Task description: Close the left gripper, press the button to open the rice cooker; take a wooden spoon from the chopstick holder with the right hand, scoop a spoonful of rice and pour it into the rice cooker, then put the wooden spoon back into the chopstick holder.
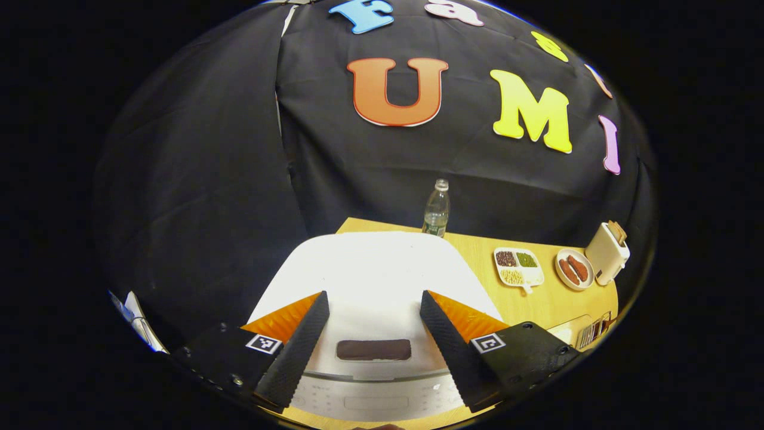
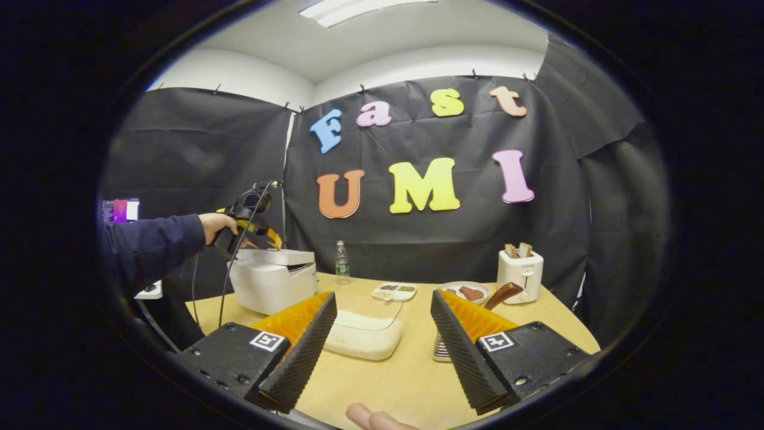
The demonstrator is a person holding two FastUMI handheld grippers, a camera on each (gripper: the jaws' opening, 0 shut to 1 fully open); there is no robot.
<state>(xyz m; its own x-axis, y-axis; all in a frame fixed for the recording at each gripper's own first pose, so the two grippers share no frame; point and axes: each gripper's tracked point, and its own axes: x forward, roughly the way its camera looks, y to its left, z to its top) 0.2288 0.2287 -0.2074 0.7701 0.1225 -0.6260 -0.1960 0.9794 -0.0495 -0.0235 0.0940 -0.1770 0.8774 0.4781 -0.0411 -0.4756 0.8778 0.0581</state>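
Note:
In the left gripper view the white rice cooker [image 1: 376, 269] lies just below me, lid down, its dark button [image 1: 373, 349] between my fingers. My left gripper [image 1: 373, 294] is open above the lid, holding nothing. From the right gripper view the rice cooker [image 2: 274, 280] stands at the table's left, with the left gripper [image 2: 248, 224] held over it by a hand. My right gripper [image 2: 382, 295] is open and empty above the table. Ahead of it sits a clear box of rice [image 2: 364, 331]. The wooden spoon [image 2: 504, 294] sticks up from the chopstick holder [image 2: 440, 352], mostly hidden behind my right finger.
A water bottle [image 2: 341, 261] stands at the back of the wooden table [image 2: 388, 382]. A divided tray of beans [image 2: 394, 291], a plate of sausages [image 2: 465, 291] and a toaster [image 2: 520, 267] line the back right. A dark sleeve [image 2: 149, 242] reaches in from the left.

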